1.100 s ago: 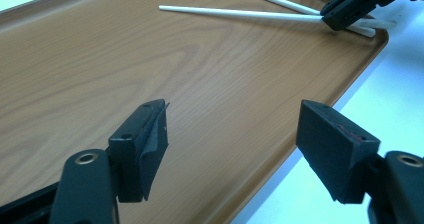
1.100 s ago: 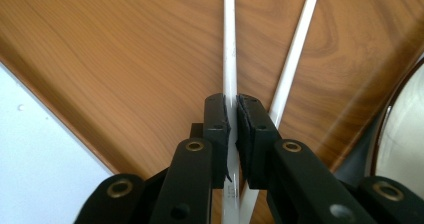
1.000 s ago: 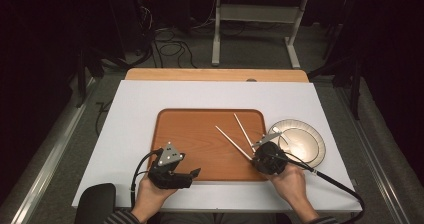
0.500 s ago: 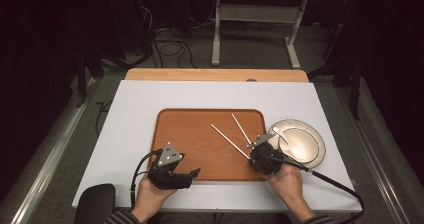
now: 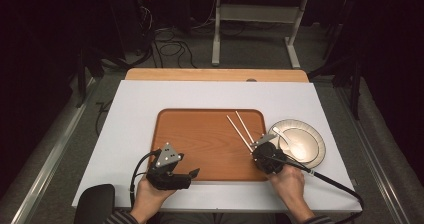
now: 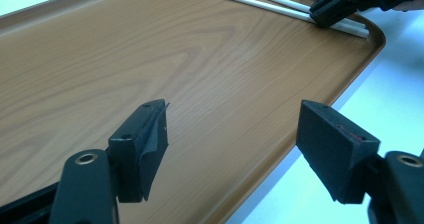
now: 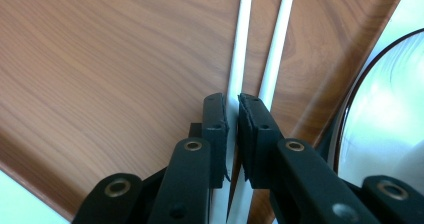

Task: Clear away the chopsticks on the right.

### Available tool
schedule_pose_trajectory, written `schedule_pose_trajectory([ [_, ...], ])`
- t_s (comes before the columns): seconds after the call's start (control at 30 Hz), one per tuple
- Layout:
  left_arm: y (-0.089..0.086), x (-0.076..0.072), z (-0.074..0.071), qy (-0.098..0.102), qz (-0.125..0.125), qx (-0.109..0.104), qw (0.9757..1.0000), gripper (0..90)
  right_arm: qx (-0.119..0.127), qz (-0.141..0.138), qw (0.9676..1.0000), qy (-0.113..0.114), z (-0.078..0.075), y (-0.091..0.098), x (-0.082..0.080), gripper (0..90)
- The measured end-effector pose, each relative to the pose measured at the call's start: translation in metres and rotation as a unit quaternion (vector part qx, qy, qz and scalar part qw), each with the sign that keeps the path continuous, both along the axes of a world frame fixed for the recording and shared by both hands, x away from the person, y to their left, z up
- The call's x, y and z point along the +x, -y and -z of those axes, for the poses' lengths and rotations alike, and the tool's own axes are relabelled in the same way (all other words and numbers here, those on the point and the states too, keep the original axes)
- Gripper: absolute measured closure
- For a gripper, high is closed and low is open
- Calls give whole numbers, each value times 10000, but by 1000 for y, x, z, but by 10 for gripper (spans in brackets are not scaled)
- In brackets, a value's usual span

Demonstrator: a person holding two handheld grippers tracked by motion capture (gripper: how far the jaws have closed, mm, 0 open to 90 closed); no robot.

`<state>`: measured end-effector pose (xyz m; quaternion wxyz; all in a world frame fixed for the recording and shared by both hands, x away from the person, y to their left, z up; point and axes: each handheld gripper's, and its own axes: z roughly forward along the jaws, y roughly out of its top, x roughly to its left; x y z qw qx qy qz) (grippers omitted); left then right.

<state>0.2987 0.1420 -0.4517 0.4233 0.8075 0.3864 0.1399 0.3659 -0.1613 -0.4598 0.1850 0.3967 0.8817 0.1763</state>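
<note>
Two white chopsticks (image 5: 240,129) lie on the right part of a brown wood-grain tray (image 5: 200,139). My right gripper (image 5: 254,146) is at their near ends, by the tray's right rim. In the right gripper view it (image 7: 233,109) is shut on the left chopstick (image 7: 242,44), and the other chopstick (image 7: 280,44) runs just beside the right jaw. My left gripper (image 5: 192,176) hovers at the tray's near left edge. Its jaws (image 6: 232,134) stand wide open over bare tray (image 6: 125,49) with nothing between them. Farther off are the chopsticks (image 6: 260,1) and the right gripper (image 6: 335,9).
A pale round plate (image 5: 310,144) with what looks like a white spoon (image 5: 285,136) sits right of the tray, close to my right gripper; its rim (image 7: 350,109) shows beside the jaws. The tray rests on a white tabletop (image 5: 130,114). Cables trail off the table's near edge.
The two chopsticks have swung closer together and now lie almost parallel, their far tips shifted. Both hands stay where they were.
</note>
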Motion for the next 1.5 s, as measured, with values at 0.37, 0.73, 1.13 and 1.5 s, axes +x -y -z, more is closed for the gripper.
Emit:
schedule_pose_trajectory([
  [0.37, 1, -1, 0, -1, 18, 10, 10000, 292, 60, -118, 9999, 21, -3, 0, -3, 766],
  [0.73, -1, -4, -2, 42, -30, -41, 10000, 291, 880, -406, 9948, 325, -30, 11, -14, 674],
  [1.13, -8, -10, -3, 69, -190, -37, 9998, 291, 1214, -688, 9887, 557, -43, 23, -33, 609],
  [1.5, -14, -19, -3, 73, -420, -33, 9991, 291, 1582, -717, 9828, 624, -35, 40, -39, 602],
])
